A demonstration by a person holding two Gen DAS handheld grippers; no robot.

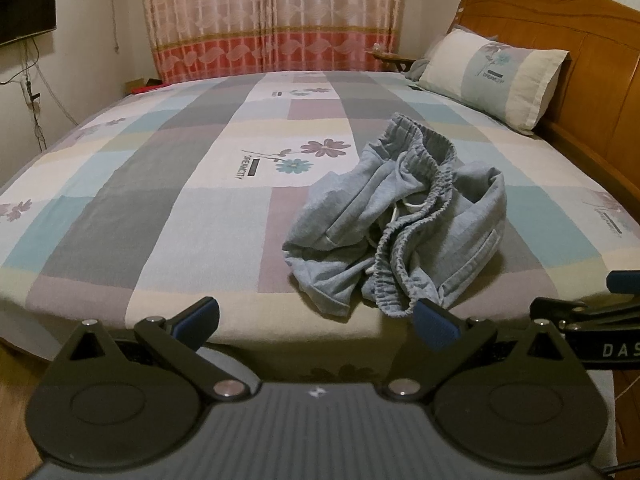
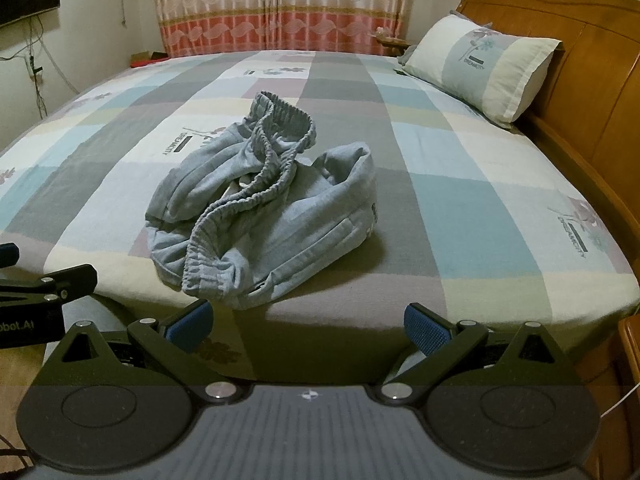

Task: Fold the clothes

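Across both wrist views stretches a wide bed (image 1: 120, 208) (image 2: 460, 208) covered in a patchwork sheet of grey, pale blue, cream and mauve blocks with printed flowers. Behind it hangs a pink-and-cream patterned curtain (image 1: 272, 16) (image 2: 280, 4), and a carved orange-brown wooden headboard (image 1: 592, 60) (image 2: 600, 40) rises along the right side. A rectangular pillow (image 1: 492, 72) (image 2: 484, 64) in matching cream and grey-blue fabric leans against that headboard. A dark flat screen (image 1: 26, 8) is mounted on the wall at far left, with cables dangling beneath.

Crumpled near the bed's near edge lies a pair of light blue-grey fleece shorts (image 1: 400, 216) (image 2: 272, 216) with a gathered elastic waistband and a white drawstring, bunched in a heap and not yet folded.

Just short of the mattress edge, the left gripper (image 1: 316, 322) hovers with its blue-padded black fingers spread wide, holding nothing. The right gripper (image 2: 308, 326) is likewise spread apart and empty, close beside the other, facing the heap.
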